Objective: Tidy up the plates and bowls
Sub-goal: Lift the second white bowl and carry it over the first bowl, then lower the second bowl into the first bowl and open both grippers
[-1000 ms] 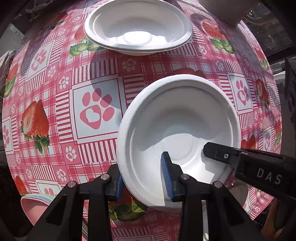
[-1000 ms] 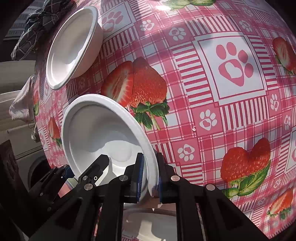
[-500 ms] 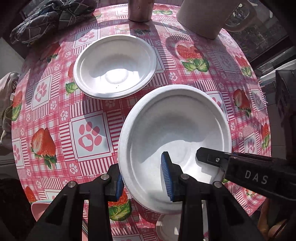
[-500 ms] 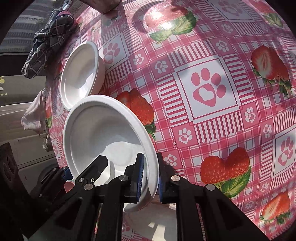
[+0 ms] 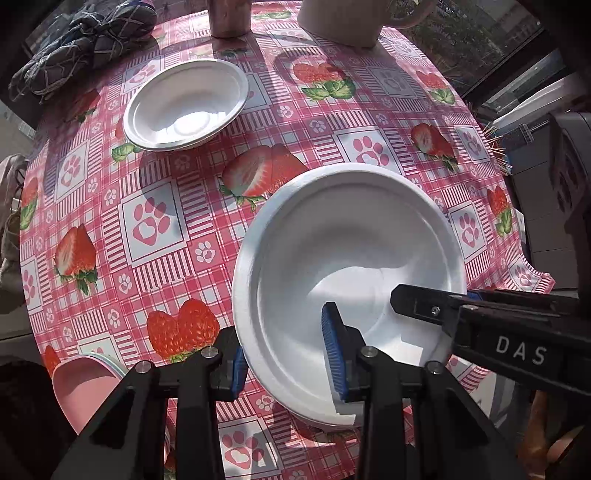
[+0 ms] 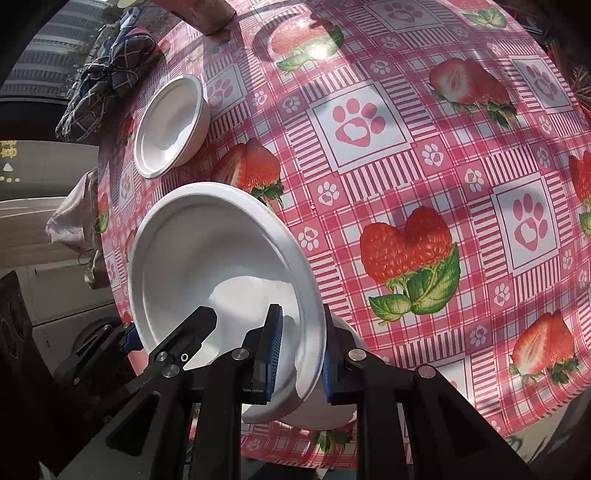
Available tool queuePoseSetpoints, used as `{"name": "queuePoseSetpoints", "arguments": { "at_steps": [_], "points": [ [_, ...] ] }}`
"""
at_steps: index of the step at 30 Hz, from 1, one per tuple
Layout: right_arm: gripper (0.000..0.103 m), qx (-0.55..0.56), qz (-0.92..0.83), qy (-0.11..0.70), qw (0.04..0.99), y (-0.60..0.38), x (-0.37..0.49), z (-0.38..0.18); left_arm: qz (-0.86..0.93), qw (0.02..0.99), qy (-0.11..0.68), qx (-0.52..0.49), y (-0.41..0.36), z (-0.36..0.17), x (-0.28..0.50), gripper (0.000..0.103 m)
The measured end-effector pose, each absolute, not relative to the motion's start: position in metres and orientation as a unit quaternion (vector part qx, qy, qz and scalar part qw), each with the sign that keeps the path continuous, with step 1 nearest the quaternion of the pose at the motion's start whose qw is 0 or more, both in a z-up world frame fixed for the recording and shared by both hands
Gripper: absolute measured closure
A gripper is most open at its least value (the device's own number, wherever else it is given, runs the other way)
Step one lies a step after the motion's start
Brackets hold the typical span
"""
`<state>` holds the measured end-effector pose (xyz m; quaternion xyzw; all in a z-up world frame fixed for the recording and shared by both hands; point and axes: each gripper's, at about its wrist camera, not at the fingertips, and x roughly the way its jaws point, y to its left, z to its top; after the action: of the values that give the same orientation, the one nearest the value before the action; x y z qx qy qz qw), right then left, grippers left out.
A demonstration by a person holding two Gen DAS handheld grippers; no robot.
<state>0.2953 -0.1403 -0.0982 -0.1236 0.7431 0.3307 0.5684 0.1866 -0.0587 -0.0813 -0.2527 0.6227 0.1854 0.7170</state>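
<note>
Your right gripper (image 6: 299,347) pinches the rim of the white bowl (image 5: 347,266) near the tabletop's (image 5: 192,229) front edge. Your left gripper (image 5: 288,363) is spread wide around its rim. Another bowl (image 5: 184,105) sits near the far-left edge.

A round table (image 5: 192,236) wears a pink checked cloth printed with strawberries and paw prints; a white bowl (image 5: 186,105) sits on it at the far left; a dark checked bundle of cloth (image 5: 79,46) lies at the far left edge; a brown cup (image 5: 229,16) and a pale jug (image 5: 341,20) stand at the far edge.
</note>
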Motion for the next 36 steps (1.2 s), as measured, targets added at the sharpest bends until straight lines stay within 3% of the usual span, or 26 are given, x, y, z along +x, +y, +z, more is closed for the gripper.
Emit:
{"name": "queuePoseSetpoints", "arguments": {
  "at_steps": [21, 24, 28, 36],
  "points": [
    [0.082, -0.132, 0.288, 0.764, 0.562, -0.169, 0.251, -0.122, 0.155, 0.697, 0.656, -0.242, -0.083, -0.105, 0.164, 0.059],
    [0.082, -0.133, 0.288, 0.763, 0.564, -0.167, 0.248, -0.123, 0.153, 0.694, 0.656, -0.254, -0.081, -0.107, 0.161, 0.057],
    [0.082, -0.133, 0.285, 0.763, 0.565, -0.168, 0.248, -0.124, 0.155, 0.696, 0.649, -0.265, -0.077, -0.106, 0.155, 0.044],
    [0.082, -0.129, 0.276, 0.765, 0.567, -0.177, 0.259, -0.122, 0.154, 0.704, 0.64, -0.267, -0.066, -0.095, 0.139, 0.038]
  ]
}}
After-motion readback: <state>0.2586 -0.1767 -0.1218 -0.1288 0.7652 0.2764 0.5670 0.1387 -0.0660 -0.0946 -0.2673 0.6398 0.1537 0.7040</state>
